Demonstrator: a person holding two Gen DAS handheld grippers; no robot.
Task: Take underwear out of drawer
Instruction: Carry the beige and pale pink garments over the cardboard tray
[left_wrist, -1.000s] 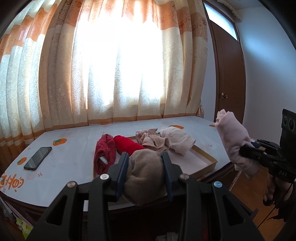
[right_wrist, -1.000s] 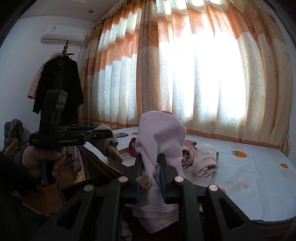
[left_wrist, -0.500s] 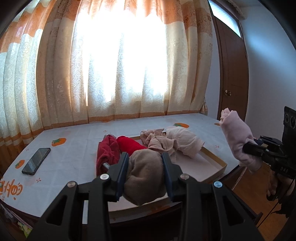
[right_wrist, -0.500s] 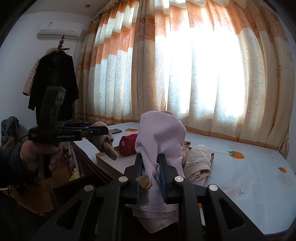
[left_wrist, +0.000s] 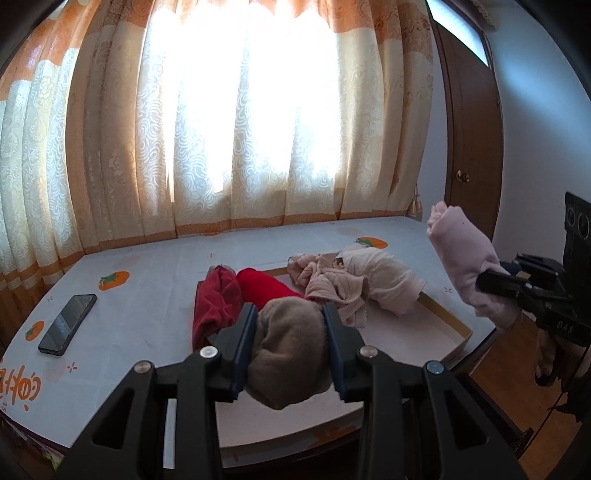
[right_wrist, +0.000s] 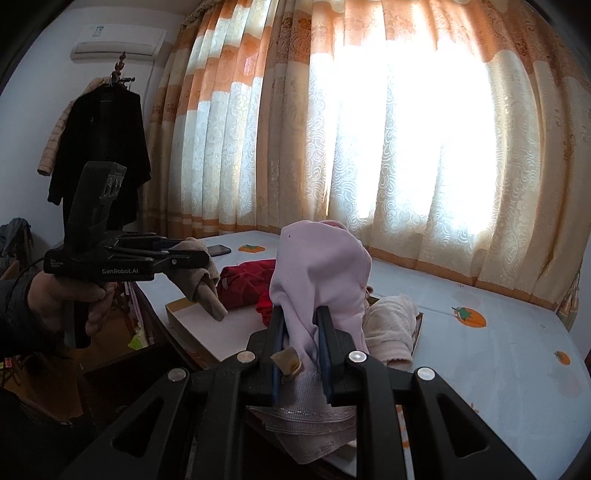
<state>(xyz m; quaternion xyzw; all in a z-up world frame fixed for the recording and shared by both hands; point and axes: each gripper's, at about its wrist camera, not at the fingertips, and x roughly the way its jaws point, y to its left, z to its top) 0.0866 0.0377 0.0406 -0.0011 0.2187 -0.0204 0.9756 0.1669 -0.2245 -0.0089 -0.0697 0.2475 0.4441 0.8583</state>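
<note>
Brown underwear (left_wrist: 290, 347) sits clamped in the left gripper (left_wrist: 290, 328), pink underwear (right_wrist: 319, 280) pinched tight in the right gripper (right_wrist: 300, 332). Both have drifted sideways over the drawer (left_wrist: 448, 319) since a second ago, grips unchanged. Both pieces are out and clear; red and beige garments remain inside.

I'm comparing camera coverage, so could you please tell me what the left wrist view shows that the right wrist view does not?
Only the left wrist view shows the wooden door and the whole phone lying flat on the tablecloth.

Only the right wrist view shows the air conditioner, the dark coat hanging in the corner, and the hand holding the left gripper.

Both show the curtains, the drawer with red and beige garments, the brown garment in the left gripper, and the pink garment in the right gripper.
</note>
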